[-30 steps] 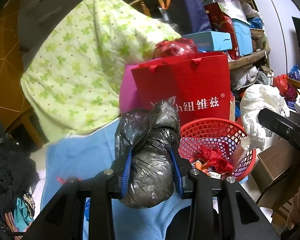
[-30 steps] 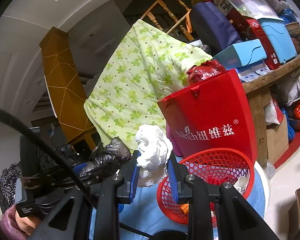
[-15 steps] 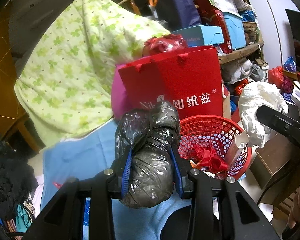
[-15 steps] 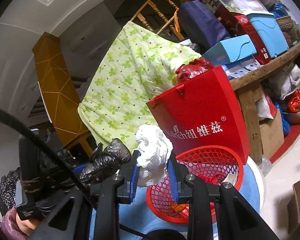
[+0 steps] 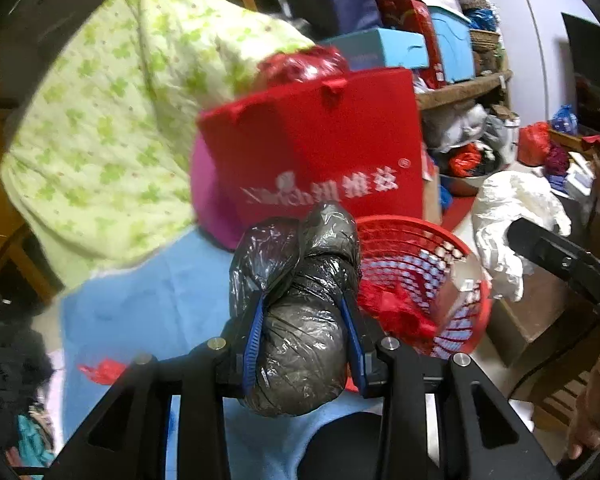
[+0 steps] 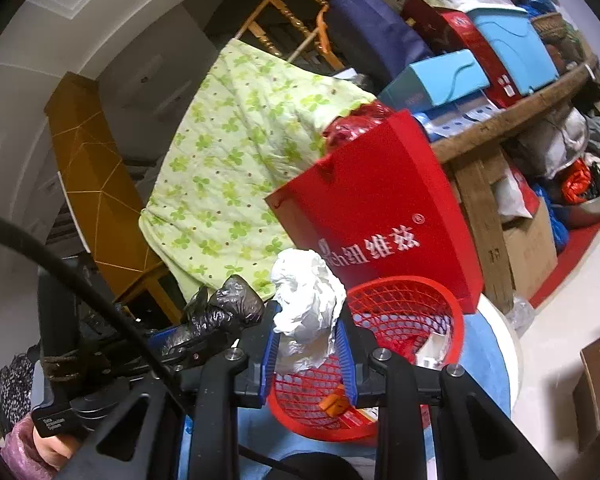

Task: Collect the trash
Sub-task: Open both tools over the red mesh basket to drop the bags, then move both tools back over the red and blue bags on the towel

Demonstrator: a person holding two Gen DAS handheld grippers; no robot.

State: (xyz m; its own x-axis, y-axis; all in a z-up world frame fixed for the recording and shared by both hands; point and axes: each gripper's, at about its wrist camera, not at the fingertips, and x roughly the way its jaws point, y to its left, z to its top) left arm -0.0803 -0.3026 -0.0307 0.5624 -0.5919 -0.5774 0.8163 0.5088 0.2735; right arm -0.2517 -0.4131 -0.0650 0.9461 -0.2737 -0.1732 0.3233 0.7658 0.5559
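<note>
A crumpled black plastic bag (image 5: 300,304) fills the left wrist view, and my left gripper (image 5: 302,312) is shut on it, just left of a red mesh basket (image 5: 416,256). The basket holds red scraps and paper. In the right wrist view my right gripper (image 6: 306,324) is shut on a wad of crumpled white paper (image 6: 306,300), held above the near left rim of the same basket (image 6: 404,304). The white wad (image 5: 516,220) also shows at the right of the left wrist view. The black bag (image 6: 224,308) and left gripper appear at the left of the right wrist view.
A red paper shopping bag (image 6: 380,216) stands right behind the basket on a blue cloth (image 5: 148,300). A green-patterned quilt (image 6: 236,168) hangs behind it. A wooden shelf (image 6: 512,120) with boxes and bags fills the right. A red scrap (image 5: 102,370) lies on the cloth.
Both grippers have come closer to the basket and sunk a little, each keeping its load; the basket and red bag look larger and nearer.
</note>
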